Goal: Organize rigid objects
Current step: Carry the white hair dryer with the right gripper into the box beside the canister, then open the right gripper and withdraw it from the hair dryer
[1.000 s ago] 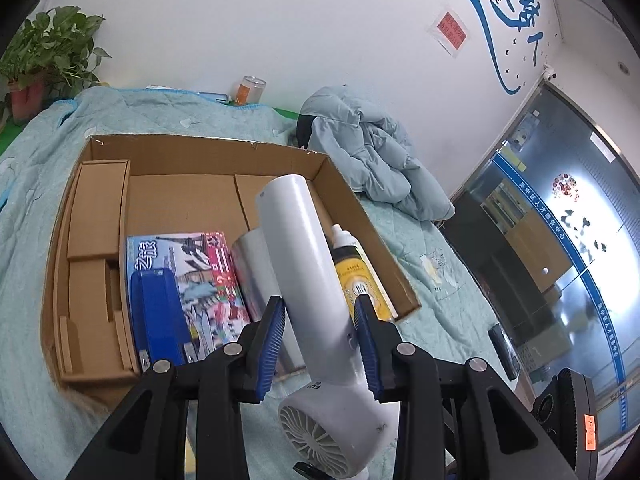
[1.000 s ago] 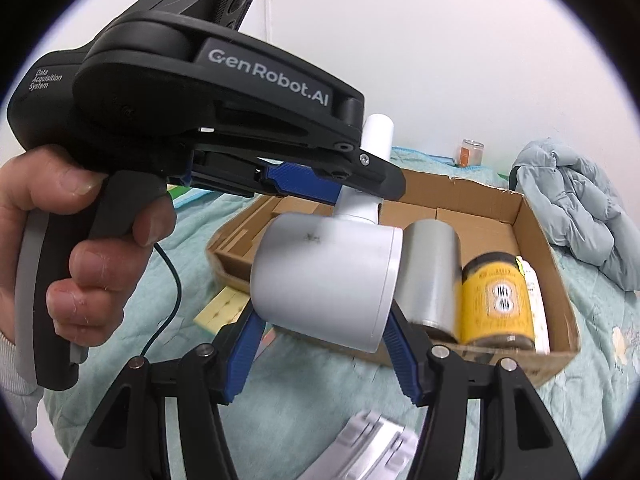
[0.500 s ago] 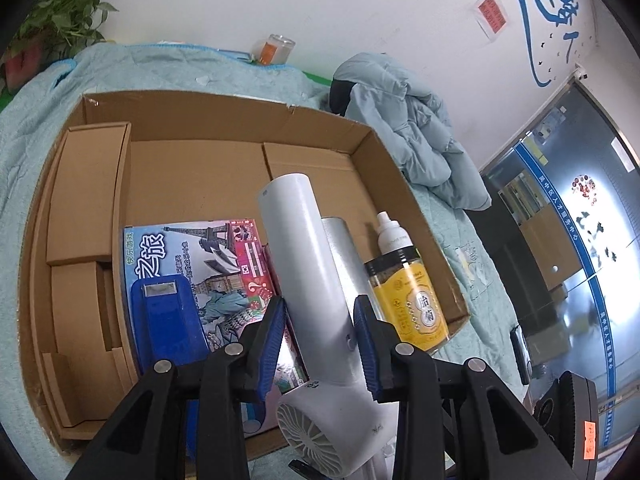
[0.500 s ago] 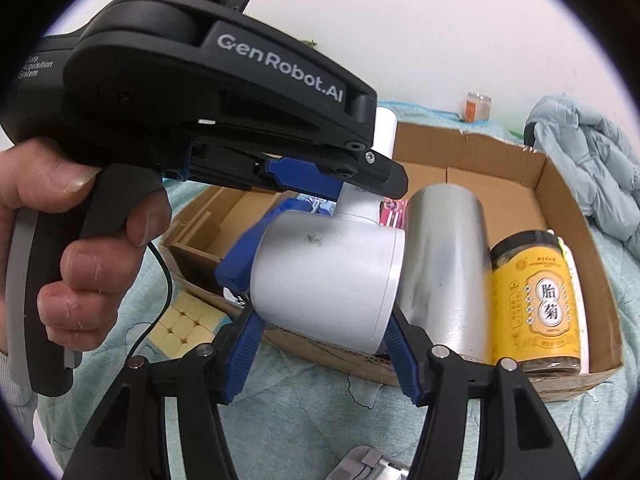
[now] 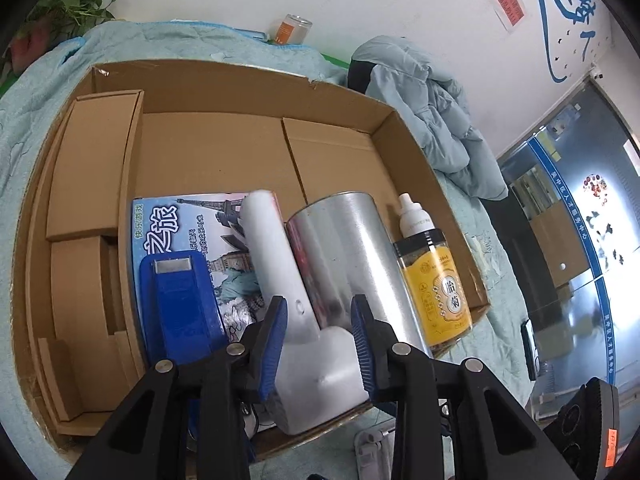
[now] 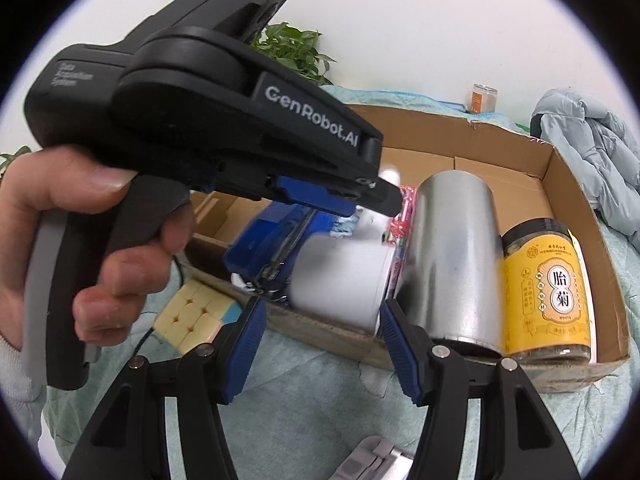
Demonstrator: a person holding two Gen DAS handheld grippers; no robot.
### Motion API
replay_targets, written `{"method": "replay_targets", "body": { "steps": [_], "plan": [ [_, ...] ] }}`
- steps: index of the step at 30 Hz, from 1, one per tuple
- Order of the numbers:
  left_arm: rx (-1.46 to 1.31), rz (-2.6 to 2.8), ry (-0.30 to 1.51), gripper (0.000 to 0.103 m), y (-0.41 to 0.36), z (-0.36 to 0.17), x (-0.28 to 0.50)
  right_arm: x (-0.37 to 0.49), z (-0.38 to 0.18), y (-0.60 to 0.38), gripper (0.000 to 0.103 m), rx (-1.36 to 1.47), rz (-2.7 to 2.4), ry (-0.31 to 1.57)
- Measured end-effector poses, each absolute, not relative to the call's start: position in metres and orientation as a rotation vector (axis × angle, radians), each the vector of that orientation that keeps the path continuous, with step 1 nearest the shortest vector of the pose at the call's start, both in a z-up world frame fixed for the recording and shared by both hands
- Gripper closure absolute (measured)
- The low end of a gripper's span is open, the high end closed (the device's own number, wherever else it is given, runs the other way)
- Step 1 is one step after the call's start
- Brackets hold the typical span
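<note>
Over the near edge of the box: hair dryer going in

At the near wall of the cardboard box (image 5: 224, 80), both tongs pitch down: left tongs (image 5: 319, 334) just narrowed on the white hair dryer (image 5: 316, 364); right tongs (image 6: 320, 344) half-open around its barrel, contact unclear. Lower it evenly between blue stapler (image 5: 180, 304) and silver can (image 5: 348, 264), then release.

White hair dryer (image 5: 280, 264), silver can (image 5: 352, 256), yellow-labelled jar (image 5: 440, 292)

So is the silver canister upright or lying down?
Lying down: the silver canister rests on its side in the cardboard box, beside the yellow jar.
</note>
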State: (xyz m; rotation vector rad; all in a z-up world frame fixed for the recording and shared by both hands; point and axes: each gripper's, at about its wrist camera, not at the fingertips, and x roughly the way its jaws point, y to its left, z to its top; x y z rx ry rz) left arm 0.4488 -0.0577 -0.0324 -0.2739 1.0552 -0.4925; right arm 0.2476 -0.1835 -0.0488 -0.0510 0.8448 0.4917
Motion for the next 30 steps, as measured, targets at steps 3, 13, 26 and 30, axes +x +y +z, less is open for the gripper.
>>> {"method": "replay_targets", "body": {
  "steps": [3,13,26,30],
  "plan": [
    [-0.219,-0.476,1.021,0.070,-0.061,-0.025,0.434,0.232,-0.044,-0.184,0.044,-0.042,0.484,0.830],
    [-0.042,-0.234,0.547,0.001,-0.067,0.004,0.297,0.174,-0.041,-0.220,0.013,-0.015,0.279,0.706],
    [-0.120,-0.111,0.598,0.001,-0.064,-0.017,0.227,0.156,-0.047,-0.254,0.000,0.005,0.231,0.713],
    [-0.158,-0.128,0.649,0.001,-0.068,-0.023,0.226,0.150,-0.048,-0.265,0.000,0.041,0.251,0.719]
  ]
}}
